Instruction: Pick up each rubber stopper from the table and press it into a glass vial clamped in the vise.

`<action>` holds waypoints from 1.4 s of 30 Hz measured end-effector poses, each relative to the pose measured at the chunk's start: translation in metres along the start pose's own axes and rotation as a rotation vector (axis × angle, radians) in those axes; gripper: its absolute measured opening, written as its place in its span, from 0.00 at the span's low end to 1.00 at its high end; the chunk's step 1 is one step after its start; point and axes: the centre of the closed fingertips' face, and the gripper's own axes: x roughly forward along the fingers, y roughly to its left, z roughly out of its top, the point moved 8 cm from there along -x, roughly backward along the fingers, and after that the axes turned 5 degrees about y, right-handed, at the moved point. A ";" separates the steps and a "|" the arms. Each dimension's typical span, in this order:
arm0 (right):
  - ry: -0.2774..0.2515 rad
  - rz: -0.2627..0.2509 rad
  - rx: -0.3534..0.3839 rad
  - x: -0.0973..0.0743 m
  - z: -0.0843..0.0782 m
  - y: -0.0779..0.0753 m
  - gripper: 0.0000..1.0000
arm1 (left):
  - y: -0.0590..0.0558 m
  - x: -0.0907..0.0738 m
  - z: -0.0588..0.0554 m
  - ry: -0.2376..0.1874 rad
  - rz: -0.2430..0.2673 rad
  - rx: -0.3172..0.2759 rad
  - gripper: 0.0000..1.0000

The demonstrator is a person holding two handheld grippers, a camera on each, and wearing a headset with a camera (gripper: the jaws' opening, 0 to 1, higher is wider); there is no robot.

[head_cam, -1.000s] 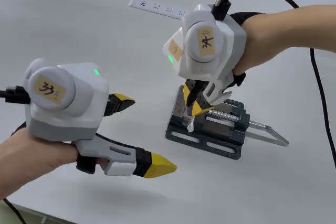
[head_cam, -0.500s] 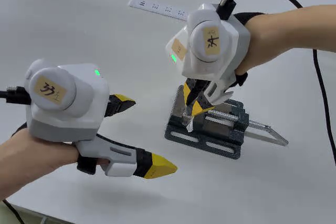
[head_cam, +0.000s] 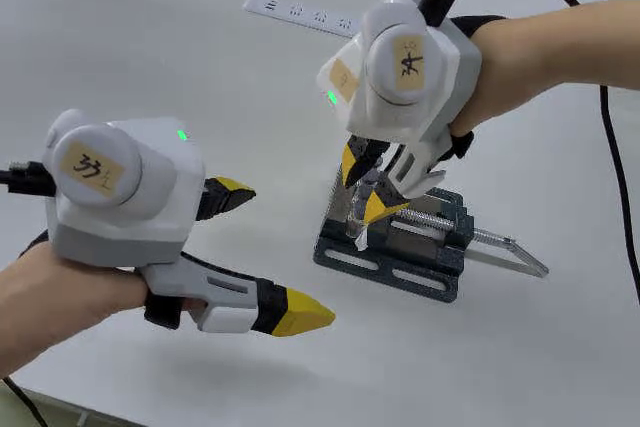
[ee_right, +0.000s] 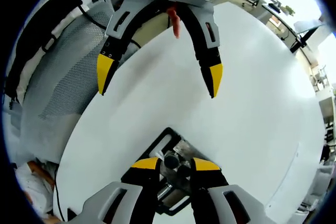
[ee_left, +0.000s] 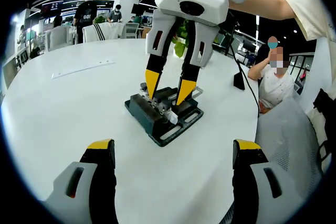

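A dark vise (head_cam: 400,252) sits on the white table and clamps a clear glass vial (head_cam: 360,215) upright. My right gripper (head_cam: 368,185) hangs just over the vial with its jaws a little apart on either side of the top. In the right gripper view, a dark round stopper (ee_right: 171,159) sits in the vial mouth between my right gripper (ee_right: 175,164) tips, above the vise (ee_right: 167,139). My left gripper (head_cam: 268,252) floats open and holds nothing, at the lower left, well short of the vise (ee_left: 163,115). It faces the right gripper (ee_left: 168,83).
A white power strip (head_cam: 300,15) lies at the back of the table. The vise's screw handle (head_cam: 510,253) sticks out to the right. A black cable (head_cam: 610,177) runs down the right side. People sit beyond the table in the left gripper view.
My right gripper has risen slightly over the vial and its jaws have parted. The left gripper has hardly moved.
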 end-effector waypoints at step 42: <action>-0.050 0.006 0.062 0.004 -0.008 0.005 0.00 | 0.003 0.000 -0.003 0.004 0.001 -0.008 0.91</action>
